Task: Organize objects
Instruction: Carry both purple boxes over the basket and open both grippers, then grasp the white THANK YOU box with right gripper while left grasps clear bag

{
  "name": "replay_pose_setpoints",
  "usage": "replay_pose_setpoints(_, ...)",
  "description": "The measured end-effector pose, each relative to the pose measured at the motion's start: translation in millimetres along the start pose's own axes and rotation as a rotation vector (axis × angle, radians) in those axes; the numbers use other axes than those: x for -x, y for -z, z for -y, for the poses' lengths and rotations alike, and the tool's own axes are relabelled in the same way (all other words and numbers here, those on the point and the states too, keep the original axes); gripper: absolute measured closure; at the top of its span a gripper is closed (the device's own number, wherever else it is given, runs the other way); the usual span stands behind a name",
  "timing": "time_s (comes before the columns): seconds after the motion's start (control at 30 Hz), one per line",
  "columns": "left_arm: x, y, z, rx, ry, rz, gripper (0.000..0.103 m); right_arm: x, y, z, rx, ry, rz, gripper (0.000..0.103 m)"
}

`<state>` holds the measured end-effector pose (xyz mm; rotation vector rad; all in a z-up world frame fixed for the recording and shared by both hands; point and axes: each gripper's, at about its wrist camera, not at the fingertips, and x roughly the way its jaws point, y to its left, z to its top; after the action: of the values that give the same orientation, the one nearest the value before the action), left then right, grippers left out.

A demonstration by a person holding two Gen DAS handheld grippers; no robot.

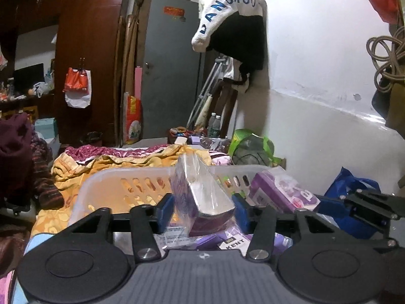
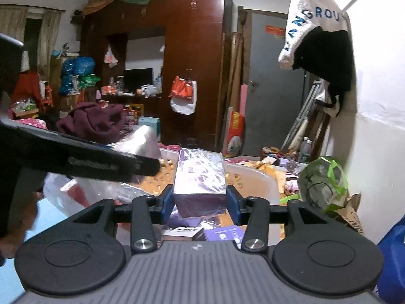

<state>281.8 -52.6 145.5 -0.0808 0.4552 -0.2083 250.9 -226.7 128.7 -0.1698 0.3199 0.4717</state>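
Observation:
A purple box in clear wrap (image 1: 202, 190) leans tilted between the blue pads of my left gripper (image 1: 202, 211), over a white slotted basket (image 1: 131, 174). A gap shows on the box's left side, so the jaws stand open around it. My right gripper (image 2: 200, 202) is over the same basket (image 2: 263, 177), with another wrapped purple box (image 2: 200, 177) lying lengthwise between its pads. They sit close beside the box without visibly pressing it. A KENT pack (image 2: 186, 230) and small purple boxes lie in the basket below.
The basket sits on a bed with a yellow patterned blanket (image 1: 76, 167). A green bag (image 2: 321, 179) and a blue bag (image 1: 351, 202) lie to the right by the white wall. A maroon garment (image 2: 93, 121) is heaped at left. The left gripper's black arm (image 2: 76, 159) crosses the right wrist view.

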Motion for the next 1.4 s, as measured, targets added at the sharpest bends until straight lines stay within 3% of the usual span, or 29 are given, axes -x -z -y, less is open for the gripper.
replay_pose_setpoints(0.03, 1, 1, -3, 0.016, 0.022, -0.001, 0.02, 5, 1, 0, 0.003, 0.004, 0.0, 0.035)
replay_pose_setpoints(0.07, 7, 3, -7, 0.043, 0.051, 0.015, 0.019, 11, 1, 0, 0.001, 0.023, 0.019, 0.012)
replay_pose_setpoints(0.1, 17, 7, -12, 0.074, 0.083, 0.048, 0.019, 22, 2, 1, -0.006, 0.041, 0.063, 0.0)
replay_pose_setpoints(0.2, 64, 29, -19, 0.091, 0.129, 0.16, 0.014, 68, 15, 8, -0.059, -0.004, 0.192, 0.0)
replay_pose_setpoints(0.3, 111, 75, -13, 0.012, 0.109, 0.219, 0.002, 101, 42, 9, -0.112, 0.011, 0.189, 0.0)
replay_pose_setpoints(0.4, 122, 117, -8, -0.043, 0.08, 0.149, 0.002, 93, 75, 1, -0.068, 0.008, 0.044, 0.0)
replay_pose_setpoints(0.5, 106, 137, -21, 0.015, 0.082, 0.053, 0.002, 55, 96, -4, -0.039, 0.0, -0.127, 0.0)
replay_pose_setpoints(0.67, 84, 147, -34, 0.043, 0.039, -0.034, 0.002, 24, 100, -17, -0.059, -0.061, -0.217, 0.0)
replay_pose_setpoints(0.8, 81, 151, -39, 0.045, 0.044, -0.047, 0.002, 6, 104, -29, -0.027, -0.031, -0.279, 0.001)
replay_pose_setpoints(0.87, 81, 152, -40, 0.044, 0.043, -0.046, 0.002, 3, 108, -29, -0.017, -0.034, -0.299, 0.006)
replay_pose_setpoints(0.93, 76, 150, -38, 0.042, 0.038, -0.052, 0.002, 4, 109, -24, -0.033, -0.051, -0.292, 0.014)
replay_pose_setpoints(1.27, 48, 145, -5, -0.002, 0.046, -0.121, 0.002, 44, 120, 15, -0.111, -0.006, -0.226, 0.015)
replay_pose_setpoints(1.4, 28, 142, 19, -0.044, -0.003, -0.148, 0.003, 48, 121, 27, -0.166, -0.017, -0.203, 0.015)
